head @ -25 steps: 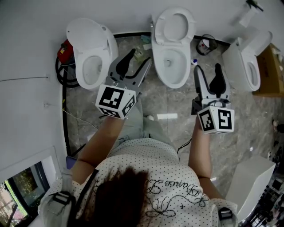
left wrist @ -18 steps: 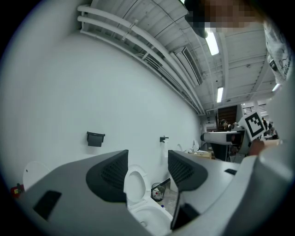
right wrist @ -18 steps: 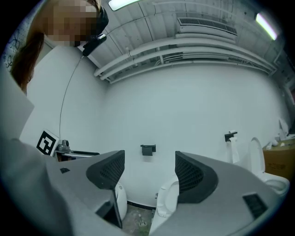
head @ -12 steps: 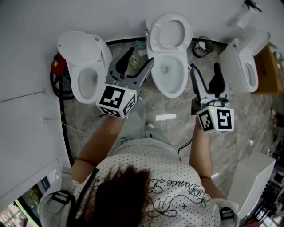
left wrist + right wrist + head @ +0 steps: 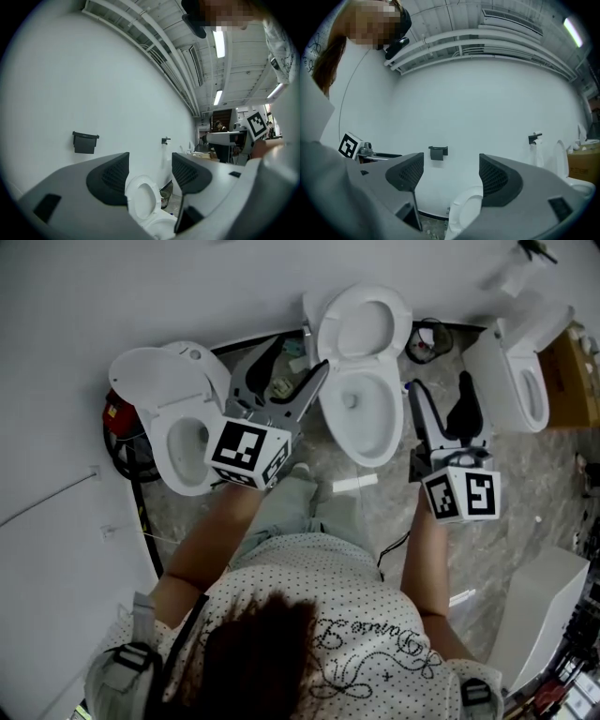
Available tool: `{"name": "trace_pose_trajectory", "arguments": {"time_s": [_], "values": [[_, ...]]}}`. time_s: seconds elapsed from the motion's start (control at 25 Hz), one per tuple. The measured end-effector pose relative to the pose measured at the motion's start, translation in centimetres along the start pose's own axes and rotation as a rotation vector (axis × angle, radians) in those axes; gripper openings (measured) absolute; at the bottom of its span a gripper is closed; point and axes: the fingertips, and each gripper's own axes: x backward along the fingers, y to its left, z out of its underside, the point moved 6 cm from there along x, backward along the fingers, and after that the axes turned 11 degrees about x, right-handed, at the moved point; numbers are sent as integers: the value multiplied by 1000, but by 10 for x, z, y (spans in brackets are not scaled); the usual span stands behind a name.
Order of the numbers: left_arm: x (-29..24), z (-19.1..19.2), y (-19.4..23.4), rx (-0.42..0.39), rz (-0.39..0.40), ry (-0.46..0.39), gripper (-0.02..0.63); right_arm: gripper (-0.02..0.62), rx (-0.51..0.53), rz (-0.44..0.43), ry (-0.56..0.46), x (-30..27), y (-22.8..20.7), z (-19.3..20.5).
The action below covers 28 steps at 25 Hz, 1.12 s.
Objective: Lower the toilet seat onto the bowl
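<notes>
Left claw [image 5: 298, 362] and right claw [image 5: 441, 385] both opening wide, nothing between. Seat [image 5: 361, 322] standing upright at floor's far edge, over middle bowl [image 5: 361, 423]. I'm thinking: catching top rim, easing it down slowly, no dropping.

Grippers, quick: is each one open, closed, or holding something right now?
Left gripper: jaws opening, nothing between them.
Right gripper: jaws opening, nothing between them.

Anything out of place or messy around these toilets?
Nothing spilled or broken. Only loose clutter on the floor: a white strip in front of the middle toilet, a coil of cable to its right, black hose beside the left toilet.
</notes>
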Motion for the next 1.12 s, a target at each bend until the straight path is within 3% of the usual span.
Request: {"name": "trace_pose_trajectory", "arguments": {"time_s": [0.4, 0.68, 1.12], "values": [[-30, 4, 26, 31, -12, 15, 276, 374, -47, -34, 13, -41, -11, 9], [-71, -1, 45, 32, -107, -5, 286, 390, -12, -92, 2, -86, -54, 15], [-132, -20, 39, -2, -236, -80, 288, 402, 23, -145, -24, -124, -135, 23]]}}
